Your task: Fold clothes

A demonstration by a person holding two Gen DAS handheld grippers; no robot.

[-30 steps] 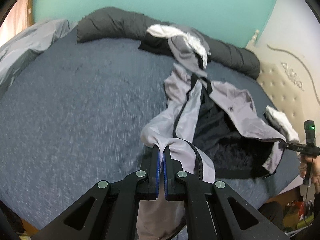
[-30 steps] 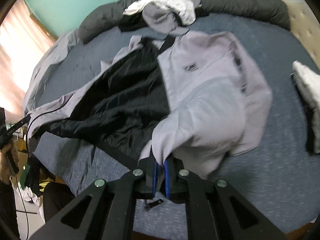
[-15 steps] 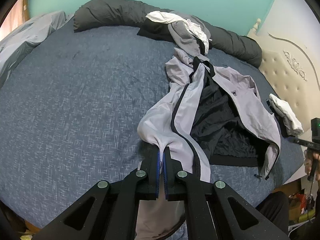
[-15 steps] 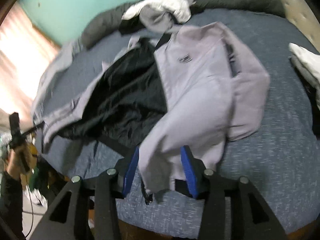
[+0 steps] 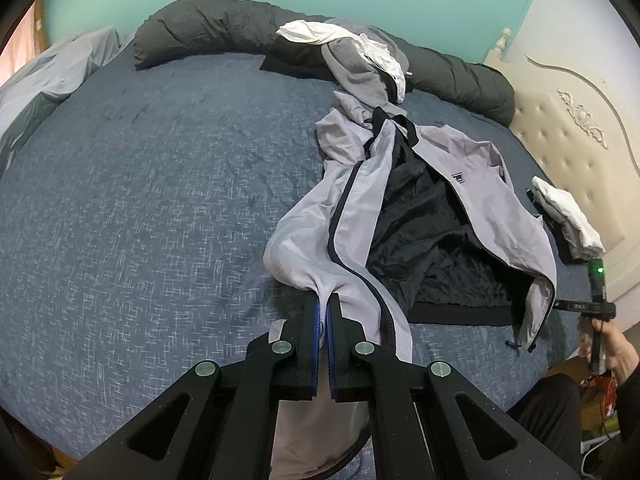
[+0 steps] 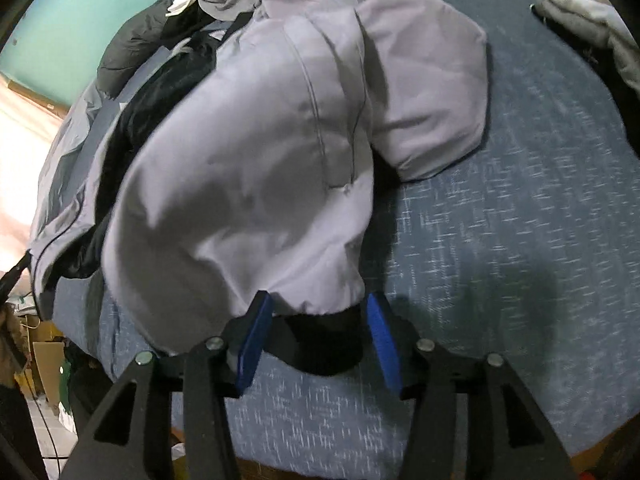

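A light grey jacket [image 5: 472,184] with black lining lies open on the blue bed cover [image 5: 160,200]. My left gripper [image 5: 323,300] is shut on a bunch of its grey fabric beside the zip, low over the bed. In the right wrist view the jacket's [image 6: 248,184] other side lies puffed on the cover. Its gathered hem and black band sit between the blue pads [image 6: 256,336] of my right gripper [image 6: 319,298]. The right jaws are opening, and a gap shows on the right side of the fabric.
A dark rolled duvet [image 5: 208,24] runs along the far side with a heap of white and grey clothes [image 5: 360,52] on it. Folded white clothes [image 5: 568,216] lie by the cream headboard [image 5: 560,120]. The bed's near edge is just below both grippers.
My right gripper has opened off the jacket's hem and dropped toward the bed, and that side of the jacket has settled onto the cover. The left gripper keeps its grip.
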